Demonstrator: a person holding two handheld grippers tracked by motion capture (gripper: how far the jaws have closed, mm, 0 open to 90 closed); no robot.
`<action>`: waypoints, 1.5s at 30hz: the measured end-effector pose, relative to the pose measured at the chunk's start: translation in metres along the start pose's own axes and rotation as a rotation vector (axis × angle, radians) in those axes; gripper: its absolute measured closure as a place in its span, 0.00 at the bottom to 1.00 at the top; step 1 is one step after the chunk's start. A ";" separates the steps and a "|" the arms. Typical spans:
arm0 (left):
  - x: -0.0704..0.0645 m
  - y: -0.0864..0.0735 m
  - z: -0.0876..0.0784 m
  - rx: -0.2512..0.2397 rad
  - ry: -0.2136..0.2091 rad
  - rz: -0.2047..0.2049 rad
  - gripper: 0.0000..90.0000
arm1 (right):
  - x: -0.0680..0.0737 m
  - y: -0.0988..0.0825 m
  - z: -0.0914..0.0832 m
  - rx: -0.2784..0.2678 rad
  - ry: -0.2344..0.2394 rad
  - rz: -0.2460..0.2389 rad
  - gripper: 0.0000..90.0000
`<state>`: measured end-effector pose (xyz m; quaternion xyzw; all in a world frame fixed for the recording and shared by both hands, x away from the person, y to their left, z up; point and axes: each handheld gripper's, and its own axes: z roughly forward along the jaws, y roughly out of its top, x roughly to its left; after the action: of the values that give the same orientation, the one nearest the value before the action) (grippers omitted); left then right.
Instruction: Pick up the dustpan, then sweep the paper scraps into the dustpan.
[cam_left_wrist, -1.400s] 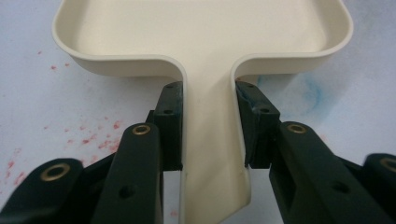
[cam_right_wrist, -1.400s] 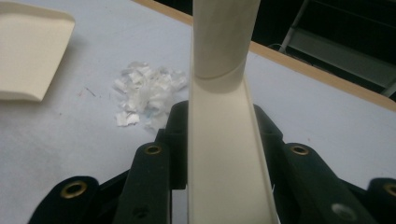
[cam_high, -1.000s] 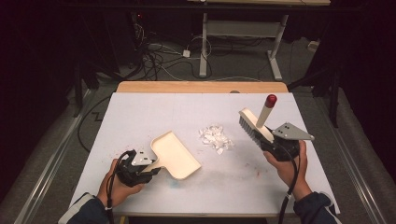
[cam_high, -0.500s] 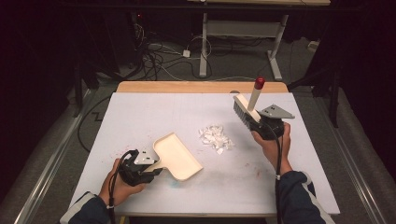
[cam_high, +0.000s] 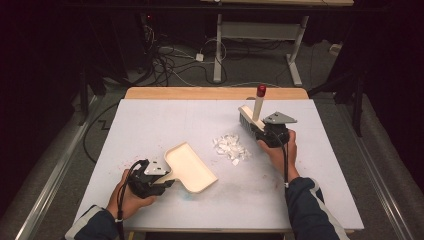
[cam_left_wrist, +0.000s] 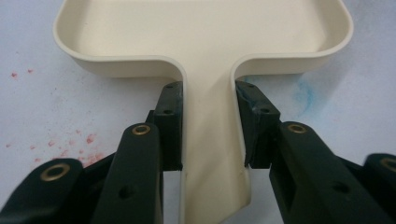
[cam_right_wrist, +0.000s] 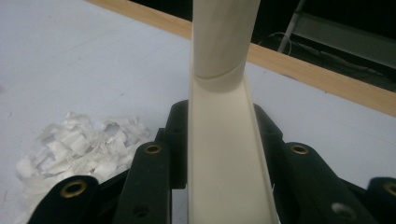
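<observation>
Two handheld grippers were at work on one white table (cam_high: 150, 125), its far edge a strip of bare wood.

Left: the left gripper (cam_high: 159, 176), held in the left hand (cam_high: 131, 195) near the front left of the table, had its black jaws closed on the flat handle of a dustpan (cam_high: 192, 167). The dustpan was smooth cream plastic, a shallow tray with rounded corners and a raised rim, resting on the table with its open mouth angled right and forward. In the left gripper view the jaws pressed both sides of the handle (cam_left_wrist: 208, 140). Faint red specks and a blue smudge marked the table beside it.

Centre: a small heap of white paper scraps (cam_high: 231, 147), crumpled and irregular, lay between the dustpan and the brush, apart from both.

Right: the right gripper (cam_high: 261, 129), in the right hand (cam_high: 279, 152) with the forearm reaching forward, had its jaws clamped on a cream brush (cam_high: 249, 118) with grey bristles and a red-capped handle tip pointing up and away.

Beyond the table: floor cables and metal table legs.
</observation>
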<state>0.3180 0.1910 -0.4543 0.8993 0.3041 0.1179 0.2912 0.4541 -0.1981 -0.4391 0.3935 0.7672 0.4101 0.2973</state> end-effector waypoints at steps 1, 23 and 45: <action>0.001 0.000 0.001 0.000 -0.002 -0.002 0.71 | 0.002 -0.001 0.002 0.012 0.002 -0.001 0.75; 0.005 0.001 0.003 -0.001 -0.010 -0.014 0.71 | 0.012 -0.004 0.006 0.017 0.035 -0.009 0.75; 0.007 0.005 0.008 0.012 -0.025 -0.035 0.71 | 0.017 -0.006 0.006 0.017 0.050 -0.002 0.75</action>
<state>0.3288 0.1883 -0.4572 0.8969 0.3169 0.0998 0.2917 0.4480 -0.1832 -0.4498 0.3851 0.7782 0.4130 0.2750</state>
